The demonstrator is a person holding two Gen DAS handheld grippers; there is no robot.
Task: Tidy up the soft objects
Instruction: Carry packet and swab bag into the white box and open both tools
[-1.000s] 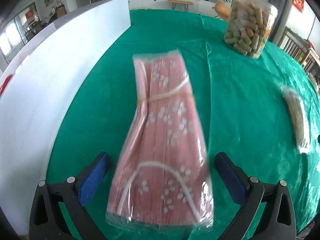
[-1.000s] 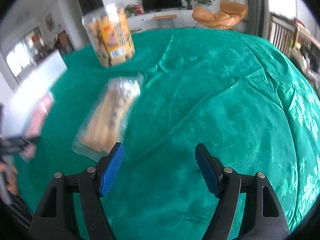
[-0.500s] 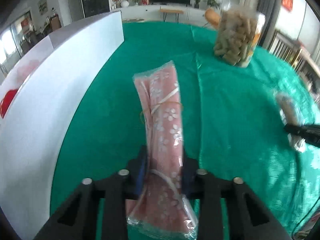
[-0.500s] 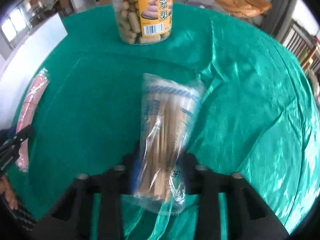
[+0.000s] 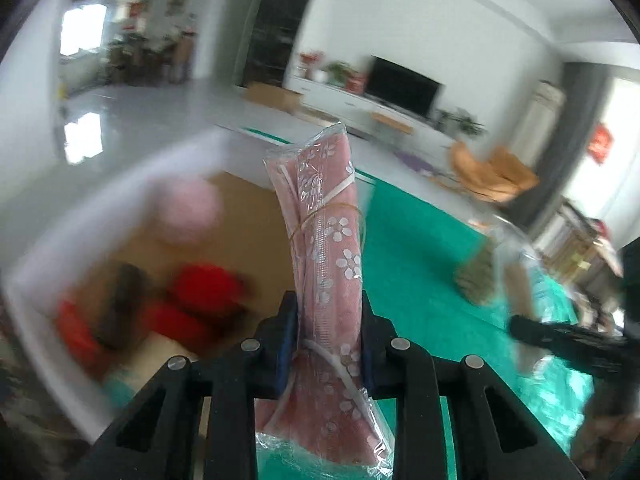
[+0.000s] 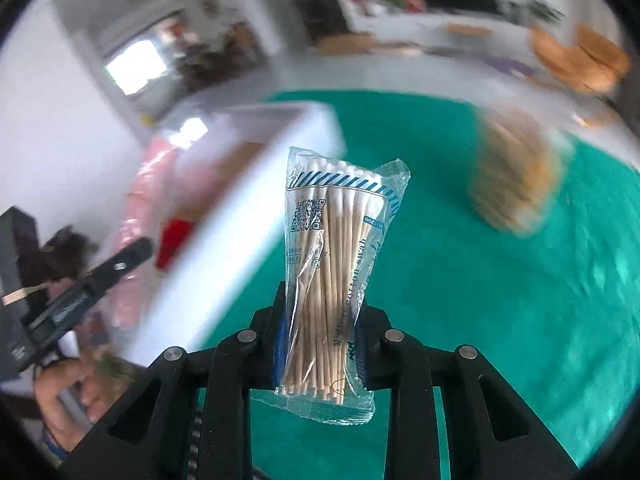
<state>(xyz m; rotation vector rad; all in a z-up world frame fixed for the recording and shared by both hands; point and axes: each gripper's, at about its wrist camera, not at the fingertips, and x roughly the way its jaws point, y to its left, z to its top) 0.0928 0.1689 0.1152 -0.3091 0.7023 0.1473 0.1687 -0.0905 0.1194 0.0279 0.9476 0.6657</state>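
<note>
My left gripper (image 5: 329, 332) is shut on a clear bag of pink flowered cloth (image 5: 328, 248), held upright in the air beside the white box (image 5: 120, 184). Inside the box lie blurred red items (image 5: 200, 284) and a pink ball (image 5: 186, 210). My right gripper (image 6: 320, 332) is shut on a clear bag of wooden cotton swabs (image 6: 336, 264), lifted above the green cloth (image 6: 500, 300) just right of the white box (image 6: 240, 216). In the right wrist view the left gripper (image 6: 100, 276) and the pink cloth bag (image 6: 148, 200) show at the left, with a hand (image 6: 68, 396) below.
A clear jar of snacks (image 6: 516, 172) stands on the green cloth at the right; it is blurred in the left wrist view too, jar (image 5: 480, 276). The right gripper (image 5: 568, 340) crosses the right edge there. A living room with a television (image 5: 404, 88) lies behind.
Both grippers closed on their bags, pink cloth on the left and cotton swabs on the right, lifted them off the green cloth and swung towards the white box.
</note>
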